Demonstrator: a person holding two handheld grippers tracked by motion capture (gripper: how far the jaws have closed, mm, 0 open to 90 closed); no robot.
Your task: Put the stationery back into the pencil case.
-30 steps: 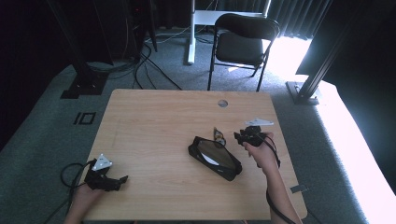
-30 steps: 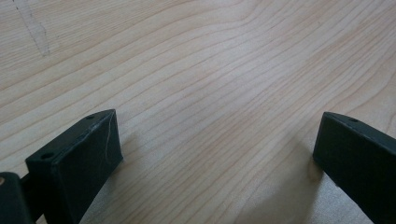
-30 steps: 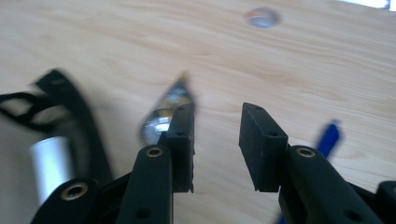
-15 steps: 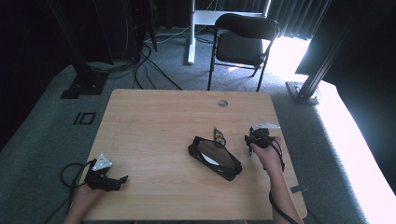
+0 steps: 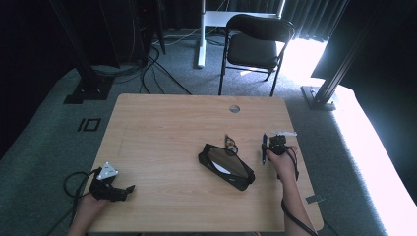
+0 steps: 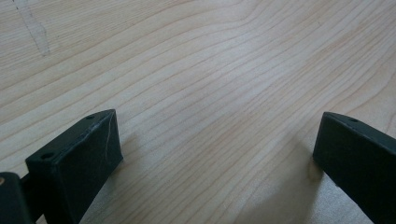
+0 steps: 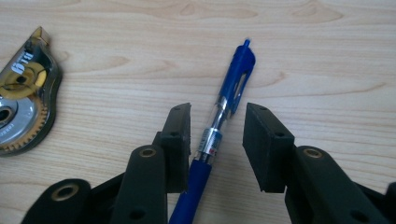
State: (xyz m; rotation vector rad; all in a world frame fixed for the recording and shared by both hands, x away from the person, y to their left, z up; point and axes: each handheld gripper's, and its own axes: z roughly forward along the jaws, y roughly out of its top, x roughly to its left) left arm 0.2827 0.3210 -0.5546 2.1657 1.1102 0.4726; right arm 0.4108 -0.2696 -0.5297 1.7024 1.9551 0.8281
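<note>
A blue pen [image 7: 233, 79] lies on the wooden table [image 5: 167, 132], pointing away between the jaws of my right gripper [image 7: 217, 114]. The jaws stand open on either side of its clear barrel, with a gap on the right. From above, the pen [image 5: 264, 149] lies to the right of a black pencil case [image 5: 226, 166], with the right gripper [image 5: 270, 142] over it. My left gripper [image 5: 125, 189] rests near the table's front left corner. It is open over bare wood, with nothing between its fingers [image 6: 74, 163].
A correction tape dispenser [image 7: 21, 88] lies left of the pen, just behind the open case [image 5: 230, 143]. A round cable hole [image 5: 234, 108] sits near the far edge. A black chair [image 5: 255, 46] stands beyond the table.
My right gripper has moved right, away from the pencil case, and now stands over the pen. The left gripper has stayed put.
</note>
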